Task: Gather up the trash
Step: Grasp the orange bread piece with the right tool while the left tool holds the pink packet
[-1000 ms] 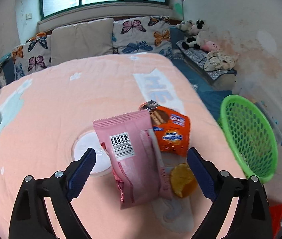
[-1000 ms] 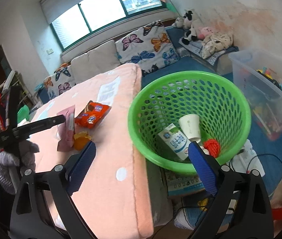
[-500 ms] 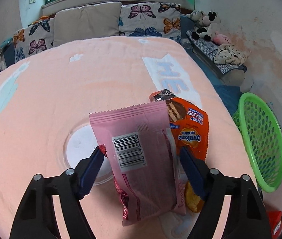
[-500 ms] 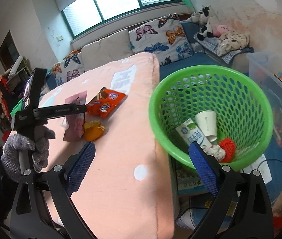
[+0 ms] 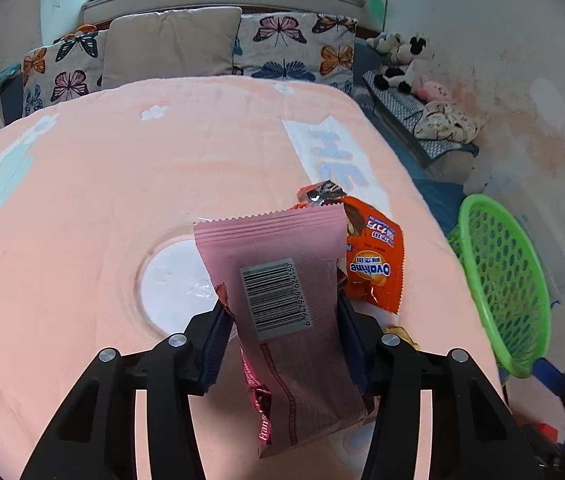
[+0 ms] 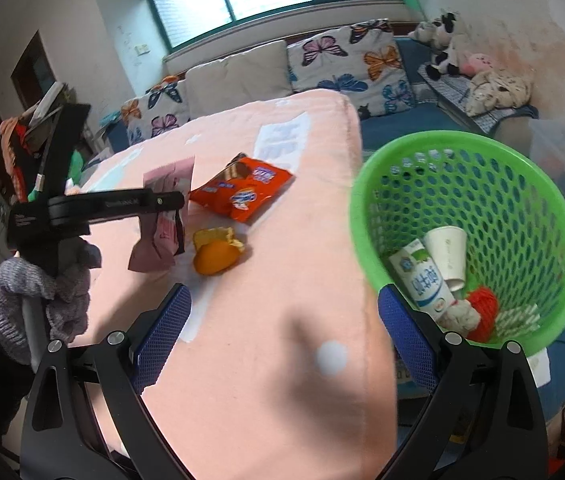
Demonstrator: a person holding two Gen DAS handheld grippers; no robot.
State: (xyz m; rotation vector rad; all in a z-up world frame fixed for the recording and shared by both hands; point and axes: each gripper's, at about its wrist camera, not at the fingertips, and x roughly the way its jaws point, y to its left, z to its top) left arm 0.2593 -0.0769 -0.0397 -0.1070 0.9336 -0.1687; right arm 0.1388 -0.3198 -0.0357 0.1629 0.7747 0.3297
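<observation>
A pink snack wrapper [image 5: 282, 280] with a barcode stands buckled between the fingers of my left gripper [image 5: 282, 312]. The jaws are closing and both pads touch its edges. From the right wrist view the pink wrapper [image 6: 166, 184] hangs in the left gripper [image 6: 170, 216], held by a gloved hand [image 6: 42, 280]. An orange Ovaltine pack [image 5: 374, 264] [image 6: 242, 196] lies just beyond it, and an orange peel [image 6: 214, 256] sits beside it. My right gripper [image 6: 284, 300] is open and empty above the table's near corner. The green basket [image 6: 442, 136] [image 5: 494, 272] stands off the table's right edge.
The basket holds a milk carton [image 6: 422, 280], a paper cup [image 6: 448, 252] and a red ball [image 6: 482, 312]. A clear round lid [image 5: 170, 280] lies on the pink blanket [image 5: 122, 200]. Butterfly cushions [image 5: 294, 48] line a sofa behind. A clear storage box [image 6: 562, 152] stands far right.
The left jaws have closed in on the pink wrapper, which now buckles upward between them. The right gripper has shifted left over the table, so the basket sits further right in its view.
</observation>
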